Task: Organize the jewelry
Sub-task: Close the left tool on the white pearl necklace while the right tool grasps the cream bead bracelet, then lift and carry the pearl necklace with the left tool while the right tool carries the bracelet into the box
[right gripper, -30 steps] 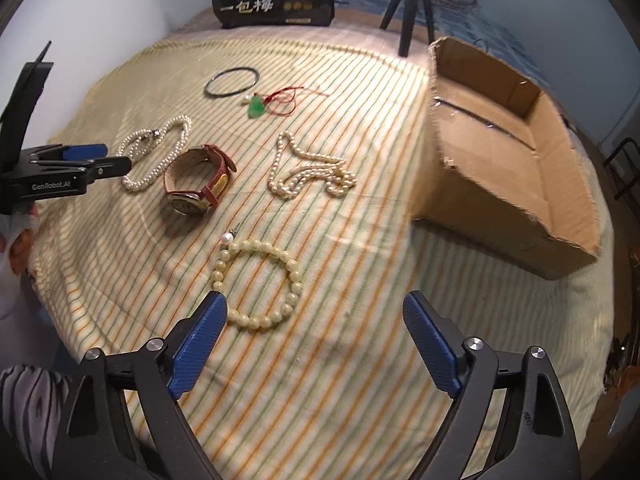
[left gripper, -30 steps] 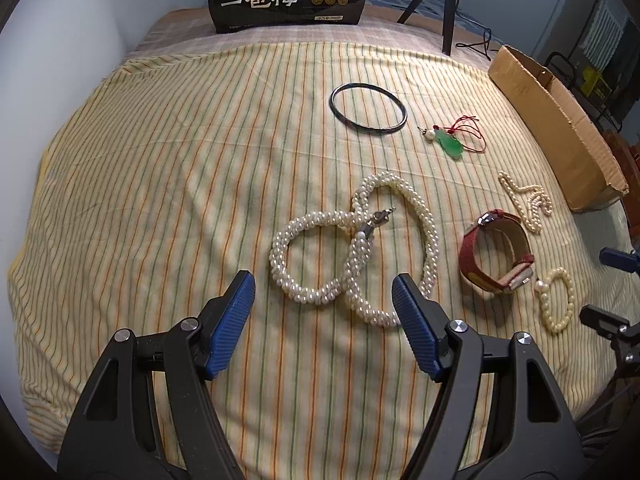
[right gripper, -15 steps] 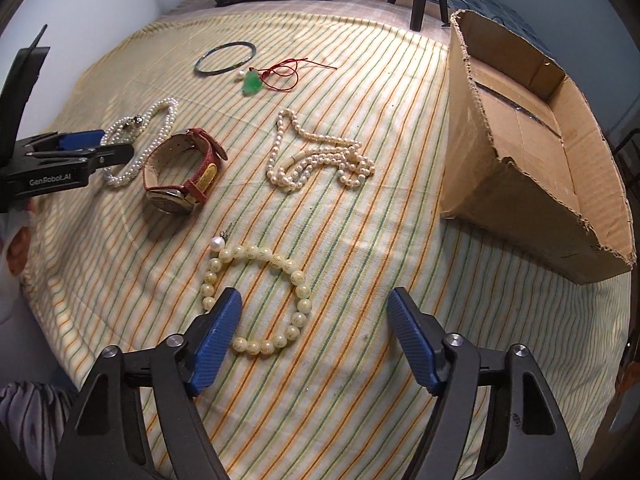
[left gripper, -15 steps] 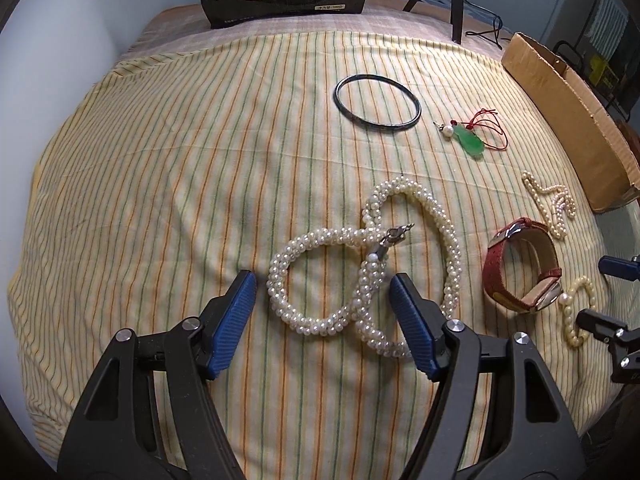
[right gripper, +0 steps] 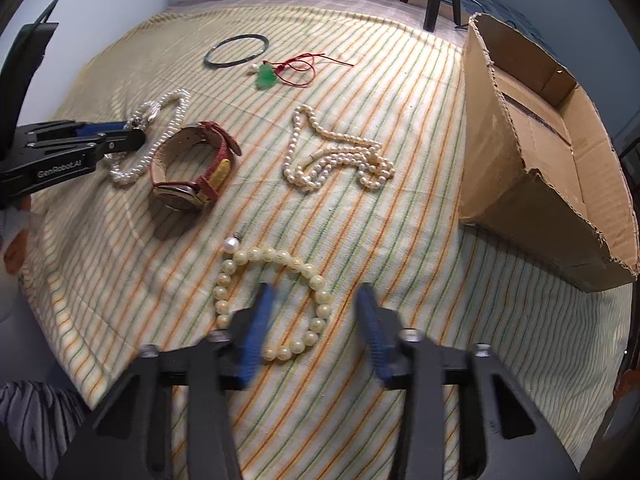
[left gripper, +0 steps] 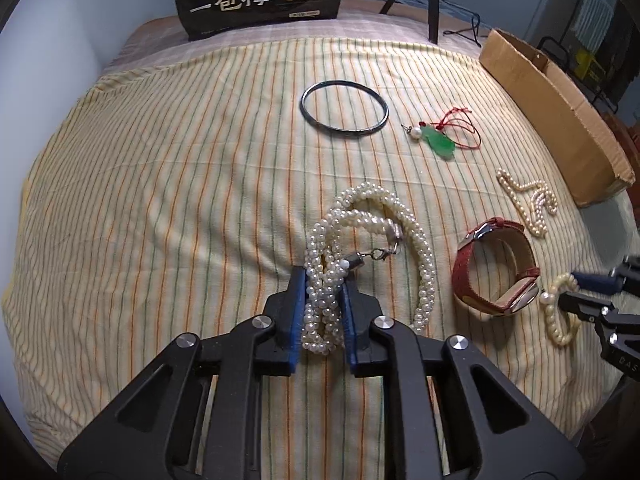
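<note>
The left gripper (left gripper: 323,280) is squeezed tight on the thick pearl necklace (left gripper: 420,256), bunching it up between its blue pads. The rest of the necklace lies on the striped cloth (left gripper: 160,200).

The right gripper (right gripper: 314,302) is partly open. Its pads sit around one side of the cream bead bracelet (right gripper: 320,284), with one pad inside the ring and one outside.

The red watch (right gripper: 192,168) lies between the two. The cardboard box (right gripper: 560,168) is off to the right.
</note>
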{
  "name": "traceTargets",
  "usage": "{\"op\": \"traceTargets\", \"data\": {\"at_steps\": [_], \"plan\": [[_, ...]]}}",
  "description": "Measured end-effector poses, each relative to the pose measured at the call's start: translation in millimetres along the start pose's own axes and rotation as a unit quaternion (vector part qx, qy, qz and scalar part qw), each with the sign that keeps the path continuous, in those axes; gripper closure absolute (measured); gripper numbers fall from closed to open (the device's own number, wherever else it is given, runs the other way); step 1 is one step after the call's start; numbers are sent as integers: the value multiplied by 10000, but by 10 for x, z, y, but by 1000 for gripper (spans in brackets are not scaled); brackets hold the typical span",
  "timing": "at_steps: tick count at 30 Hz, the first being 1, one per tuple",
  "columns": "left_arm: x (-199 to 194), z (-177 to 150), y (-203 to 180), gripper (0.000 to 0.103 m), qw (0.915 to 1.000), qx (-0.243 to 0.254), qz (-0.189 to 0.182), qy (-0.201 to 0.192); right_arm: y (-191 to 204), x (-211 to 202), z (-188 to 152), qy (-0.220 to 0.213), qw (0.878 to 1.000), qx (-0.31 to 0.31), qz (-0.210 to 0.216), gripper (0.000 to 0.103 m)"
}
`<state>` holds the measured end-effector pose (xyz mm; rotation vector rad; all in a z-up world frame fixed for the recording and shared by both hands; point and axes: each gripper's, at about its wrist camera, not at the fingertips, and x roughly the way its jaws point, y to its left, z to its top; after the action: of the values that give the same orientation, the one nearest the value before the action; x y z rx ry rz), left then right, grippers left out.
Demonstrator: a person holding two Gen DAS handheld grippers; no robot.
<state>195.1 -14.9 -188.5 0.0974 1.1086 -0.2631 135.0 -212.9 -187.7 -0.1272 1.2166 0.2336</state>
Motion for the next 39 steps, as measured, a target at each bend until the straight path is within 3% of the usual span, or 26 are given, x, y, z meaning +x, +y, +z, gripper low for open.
{"op": "traceTargets", "data": {"at_steps": [1,2,13,26,39], "plan": [[-9,-6,22,89,10000,-60,-55,-13,9,1,6,3,10000,15,24,95],[-22,-14,47,89,9999,-124,-106,-19,11,-2,5,0,10000,21,44,96],[-285,-78,48,93,9994,-167,-182,-251,-15,-180,-87,-221,9996,136,135,97],[-876,-56,126,94,9969,-154,-210,-743,0,-807,-40,-836,9965,81,-8,97],[-1498,85,-215,94,9905,265,-411,-1285,-154,-1375,-50,-1398,9899,221,-116,97]]}}
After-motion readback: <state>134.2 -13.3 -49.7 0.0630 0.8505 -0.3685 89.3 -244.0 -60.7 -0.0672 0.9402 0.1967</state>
